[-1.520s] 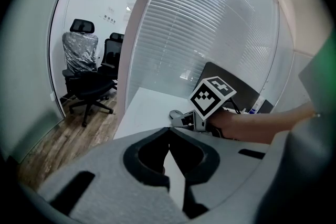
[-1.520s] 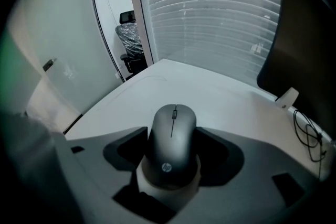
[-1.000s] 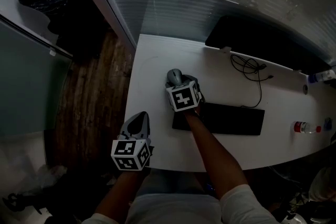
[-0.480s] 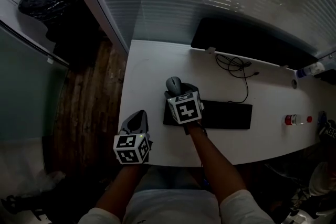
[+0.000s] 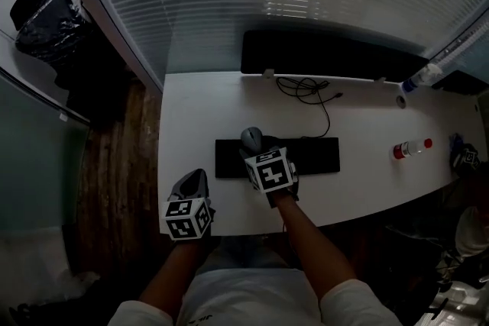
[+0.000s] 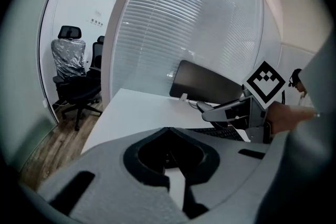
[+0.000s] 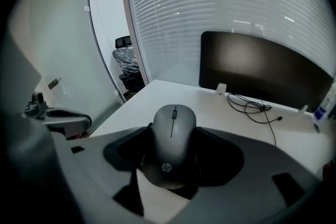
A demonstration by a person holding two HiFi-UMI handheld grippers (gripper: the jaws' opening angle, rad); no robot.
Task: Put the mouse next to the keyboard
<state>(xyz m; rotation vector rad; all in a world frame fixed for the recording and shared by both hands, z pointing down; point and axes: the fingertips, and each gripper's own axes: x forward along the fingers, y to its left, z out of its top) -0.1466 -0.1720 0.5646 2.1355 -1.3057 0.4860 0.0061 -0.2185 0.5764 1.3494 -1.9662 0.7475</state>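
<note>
Currently your right hand-held gripper (image 5: 254, 148) has its jaws spread wide and pressed on the sides of the mouse (image 7: 172, 144), which lies between them with its wheel end pointing far. From the head view, the mouse shows over the left part of the keyboard (image 5: 313, 155) on the table (image 5: 191, 103). Your left hand-held gripper (image 5: 194, 179), closed and empty, is at the table's near left edge.

Matt grey plastic mouse (image 7: 172, 150); keyboard (image 5: 317, 155) matt black; desk (image 5: 200, 107) smooth white; floor (image 5: 114, 164) wood-grain planks.

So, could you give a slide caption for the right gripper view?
Right tongs hold a grey mouse over the white desk, monitor behind.
</note>
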